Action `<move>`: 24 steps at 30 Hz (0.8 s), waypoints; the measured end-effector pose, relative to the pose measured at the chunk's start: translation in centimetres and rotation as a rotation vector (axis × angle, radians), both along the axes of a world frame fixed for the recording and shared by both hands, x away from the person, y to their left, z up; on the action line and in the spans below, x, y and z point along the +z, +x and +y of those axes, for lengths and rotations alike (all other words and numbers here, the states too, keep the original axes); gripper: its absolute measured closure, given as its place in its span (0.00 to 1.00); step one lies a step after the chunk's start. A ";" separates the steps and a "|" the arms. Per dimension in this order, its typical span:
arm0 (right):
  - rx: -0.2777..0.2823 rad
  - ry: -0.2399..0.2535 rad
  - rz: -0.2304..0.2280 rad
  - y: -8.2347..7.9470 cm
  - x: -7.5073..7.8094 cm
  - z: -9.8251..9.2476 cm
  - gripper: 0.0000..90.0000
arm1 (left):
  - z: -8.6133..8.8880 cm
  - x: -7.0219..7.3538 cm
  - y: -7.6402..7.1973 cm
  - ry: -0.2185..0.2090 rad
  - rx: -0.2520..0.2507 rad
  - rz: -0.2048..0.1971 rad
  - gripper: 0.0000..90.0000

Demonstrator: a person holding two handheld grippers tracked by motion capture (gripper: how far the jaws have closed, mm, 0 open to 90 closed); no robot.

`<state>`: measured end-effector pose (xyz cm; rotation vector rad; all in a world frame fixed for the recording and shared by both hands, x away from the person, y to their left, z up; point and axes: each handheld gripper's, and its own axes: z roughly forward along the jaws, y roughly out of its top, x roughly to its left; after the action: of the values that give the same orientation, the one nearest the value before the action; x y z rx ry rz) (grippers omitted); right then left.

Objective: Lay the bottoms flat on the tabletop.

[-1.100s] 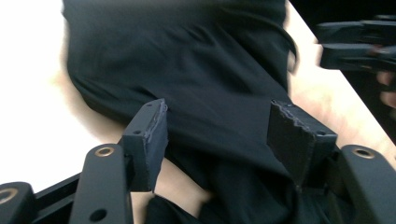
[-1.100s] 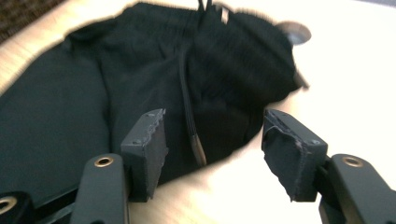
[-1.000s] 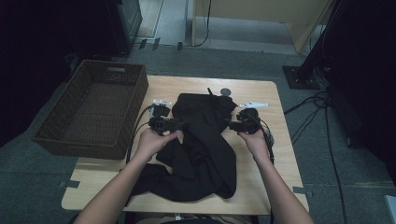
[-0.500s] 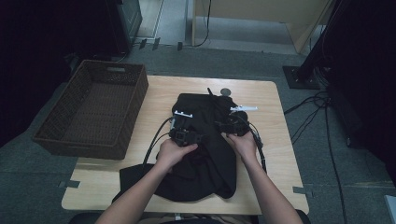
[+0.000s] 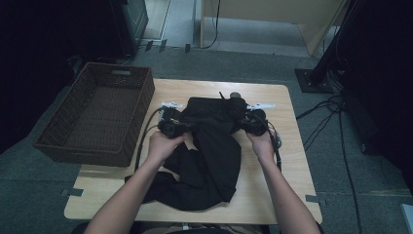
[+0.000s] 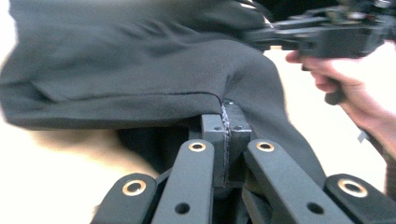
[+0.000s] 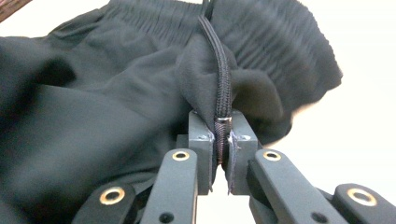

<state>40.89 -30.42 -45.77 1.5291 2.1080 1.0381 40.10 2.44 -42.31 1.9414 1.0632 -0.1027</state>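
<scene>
**Both claws clamped on the black garment, one at each side**

High view: the black garment (image 5: 214, 146) lies on the counter (image 5: 272, 195), its long axis running from the waistband at the far end toward the person. The left claw (image 5: 187, 127) bites the cloth at its left edge and the right claw (image 5: 242, 123) bites it at the right edge, so the upper part of the garment spans straight between the two. The lower part trails back from both claws toward the person and bunches beside the left forearm. A wicker basket (image 5: 97, 122) stands out beyond the left claw, near that hand and well apart from the right one.

Left gripper view: the left claw (image 6: 225, 128) has just been closing and its jaws now stand pressed together on a hemmed edge of the garment (image 6: 140, 70), which spreads ahead of it and off to one side. The other hand (image 6: 359, 88) holds its gripper farther off, past the cloth.

Right gripper view: the right claw (image 7: 222, 135) has also just been closing; its jaws pinch a fold of the garment (image 7: 116, 93) together with the braided drawstring (image 7: 220, 70), which runs straight ahead toward the gathered waistband (image 7: 261, 28).

Judged from this, any lift or spread turns on the cloth lying between the claws, with the left hand nearer the basket.
</scene>
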 end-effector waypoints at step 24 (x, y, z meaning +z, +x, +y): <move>-0.035 0.085 -0.079 0.4 4.9 -2.8 0.61 | 3.8 0.4 2.1 0.116 0.120 0.048 0.50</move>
<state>41.28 -33.25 -40.89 1.5320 2.0002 1.1692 42.15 6.23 -41.92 1.9814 1.2389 -0.0212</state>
